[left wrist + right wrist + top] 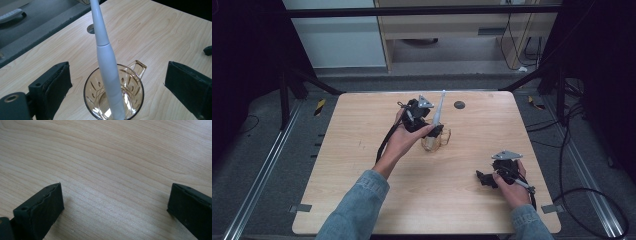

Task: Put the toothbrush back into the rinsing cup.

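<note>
White electric-toothbrush-like wand (108,67) standing in amber glass mug (113,96), mid-desk, a bit toward far edge. Long axis near vertical, tip leaning far and slightly right in high view, base resting at mug bottom, body against rim. Mug handle pointing far-right in left gripper view.

Left gripper (117,82) just near-left of mug, jaws spread wide, one each side of mug and wand, touching neither. Wand centred between them, so a straight close would land on the mug before the wand unless raised first; judgement only. Left hand (404,140) wrapped on gripper body, forearm reaching diagonally from near-left, denim sleeve (357,205) at elbow.

Right gripper (488,178) parked low on near-right of desk (362,150), well apart from mug, jaws spread, nothing between them but bare wood grain in right gripper view. Pointing left across desk. Right hand (512,181) resting.

Left clearly nearer, likely the working one. Round dark grommet (459,105) far of mug, clear of it.
</note>
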